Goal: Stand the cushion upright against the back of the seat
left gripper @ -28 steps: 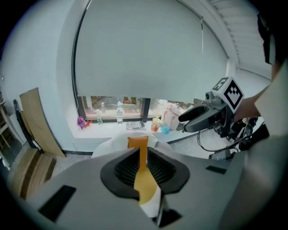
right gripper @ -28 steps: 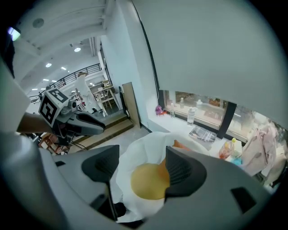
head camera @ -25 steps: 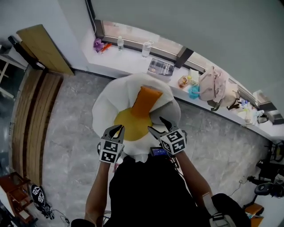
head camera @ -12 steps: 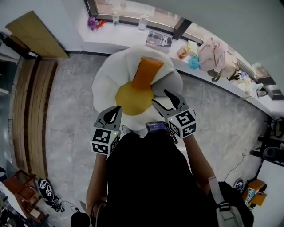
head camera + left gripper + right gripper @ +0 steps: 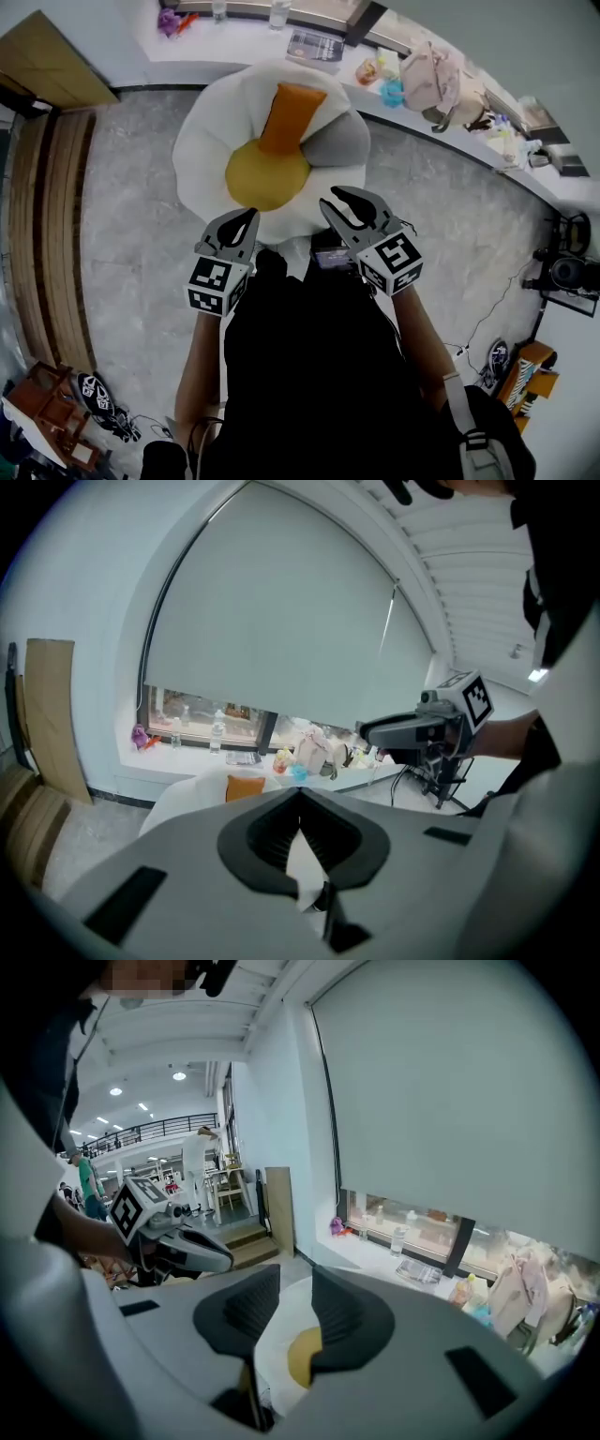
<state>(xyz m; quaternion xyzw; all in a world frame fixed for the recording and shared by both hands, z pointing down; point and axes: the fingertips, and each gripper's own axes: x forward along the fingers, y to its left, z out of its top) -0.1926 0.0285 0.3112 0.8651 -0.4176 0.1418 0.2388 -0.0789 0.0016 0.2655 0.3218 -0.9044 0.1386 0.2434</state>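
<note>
The orange cushion (image 5: pixel 292 114) stands up against the back of the white egg-shaped seat (image 5: pixel 211 127), behind its yellow middle (image 5: pixel 267 175). In the left gripper view the orange cushion (image 5: pixel 246 787) shows small on the seat (image 5: pixel 178 794). Both grippers hang in front of the seat, apart from it, close to the person's black torso. My left gripper (image 5: pixel 248 217) (image 5: pixel 300 794) is shut with nothing in it. My right gripper (image 5: pixel 334 197) (image 5: pixel 295 1277) has its jaws closing; a narrow gap remains between them and nothing is in it.
Behind the seat, a white window sill (image 5: pixel 234 42) carries bottles (image 5: pixel 279 11), a book (image 5: pixel 314 44) and a pink bag (image 5: pixel 427 80). A wooden board (image 5: pixel 47 61) leans at the left wall above wooden steps (image 5: pixel 42 216). Grey stone floor (image 5: pixel 141 234) surrounds the seat.
Both grippers have pulled back from the seat toward the person's body and risen. The right jaws went from wide apart to a narrow gap. The cushion stays against the seat back.
</note>
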